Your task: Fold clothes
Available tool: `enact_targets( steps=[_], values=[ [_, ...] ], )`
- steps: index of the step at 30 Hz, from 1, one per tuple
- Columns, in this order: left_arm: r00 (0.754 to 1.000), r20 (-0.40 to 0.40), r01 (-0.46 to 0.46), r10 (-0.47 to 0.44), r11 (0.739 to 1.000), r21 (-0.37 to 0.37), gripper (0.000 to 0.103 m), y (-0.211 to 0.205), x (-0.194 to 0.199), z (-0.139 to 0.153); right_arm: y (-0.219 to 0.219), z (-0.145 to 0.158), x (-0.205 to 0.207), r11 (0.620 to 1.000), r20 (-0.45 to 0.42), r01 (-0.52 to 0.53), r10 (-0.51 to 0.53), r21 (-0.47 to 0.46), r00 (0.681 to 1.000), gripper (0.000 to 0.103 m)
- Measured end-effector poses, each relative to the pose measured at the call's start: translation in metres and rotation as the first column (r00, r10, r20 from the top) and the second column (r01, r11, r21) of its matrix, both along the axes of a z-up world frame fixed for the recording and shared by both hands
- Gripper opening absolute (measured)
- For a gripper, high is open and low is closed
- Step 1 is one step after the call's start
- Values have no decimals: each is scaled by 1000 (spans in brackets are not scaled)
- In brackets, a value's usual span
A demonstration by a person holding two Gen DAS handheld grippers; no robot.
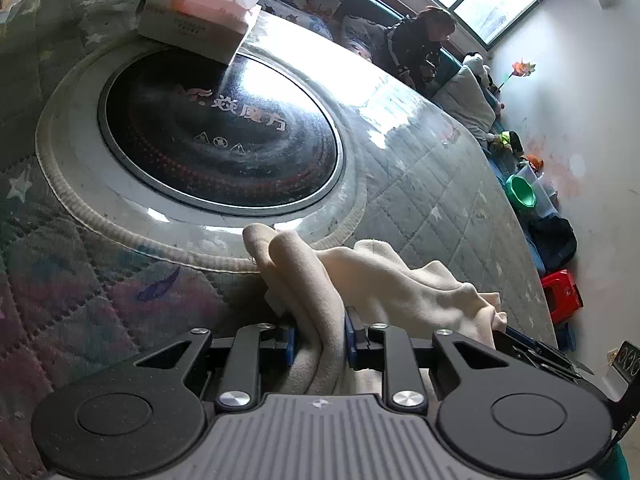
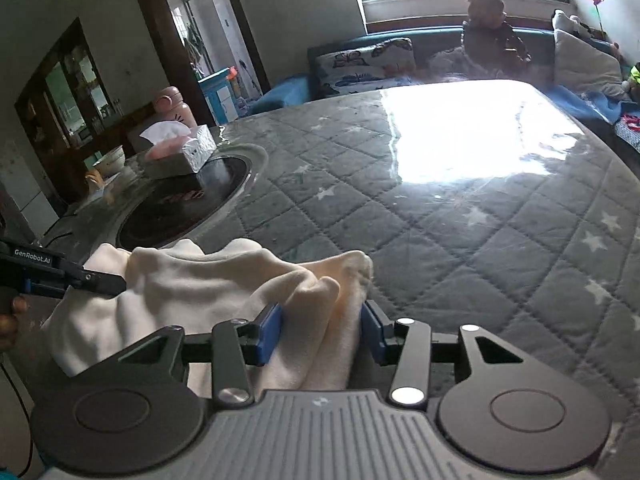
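Tissue box (image 1: 198, 20) on the counter (image 2: 460, 216), one tissue sticking up from its slot, box overlapping the rim of the round black hob (image 1: 220, 132). Cream garment (image 2: 224, 284) bunched between both grippers at the counter's near edge: left tongs (image 1: 320, 344) narrow, clamped on a fold; right tongs (image 2: 322, 332) likewise clamped on cloth. Only the right view shows the pink bottle (image 2: 174, 106) behind the box.

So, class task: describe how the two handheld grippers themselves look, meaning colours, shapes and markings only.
Each gripper, left gripper and right gripper, has blue finger pads on black angular linkage arms with silver rivets, two round black discs, and a ribbed grey body with a small logo. In the right wrist view, the left gripper's side reads "GenRobot.AI" in white.
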State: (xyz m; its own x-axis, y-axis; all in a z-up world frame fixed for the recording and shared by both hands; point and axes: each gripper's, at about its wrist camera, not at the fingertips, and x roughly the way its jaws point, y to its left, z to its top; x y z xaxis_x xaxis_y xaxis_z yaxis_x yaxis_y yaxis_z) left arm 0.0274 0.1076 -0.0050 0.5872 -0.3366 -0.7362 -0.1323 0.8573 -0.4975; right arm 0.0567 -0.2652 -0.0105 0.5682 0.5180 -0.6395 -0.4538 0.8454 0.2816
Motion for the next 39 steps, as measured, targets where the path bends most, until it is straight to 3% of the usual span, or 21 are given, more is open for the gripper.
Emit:
enact_targets(
  steps=[2, 6, 15, 25, 32, 39],
  values=[
    [1000, 1, 4, -4, 1000, 13, 24, -1, 1, 1, 0, 1, 0, 1000, -17, -17, 17, 22, 1000, 20],
    [1000, -2, 14, -14, 999, 38, 22, -2, 3, 4, 0, 10, -6, 999, 0, -26, 26, 41, 1000, 11],
    [996, 34, 75, -79, 992, 105, 20, -18, 26, 24, -8, 48, -10, 998, 112, -17, 11, 55, 994, 10],
    [982, 107, 144, -157, 982, 120, 18, -64, 87, 49, -30, 91, 27, 996, 238, 87, -84, -1, 968, 10],
    [973, 128, 179, -193, 977, 114, 18, -104, 138, 52, -50, 104, 70, 984, 274, 172, -153, -46, 950, 9],
    [963, 144, 209, -229, 967, 144, 18, -139, 181, 44, -68, 95, 112, 962, 269, 257, -225, -91, 937, 9]
  ],
)
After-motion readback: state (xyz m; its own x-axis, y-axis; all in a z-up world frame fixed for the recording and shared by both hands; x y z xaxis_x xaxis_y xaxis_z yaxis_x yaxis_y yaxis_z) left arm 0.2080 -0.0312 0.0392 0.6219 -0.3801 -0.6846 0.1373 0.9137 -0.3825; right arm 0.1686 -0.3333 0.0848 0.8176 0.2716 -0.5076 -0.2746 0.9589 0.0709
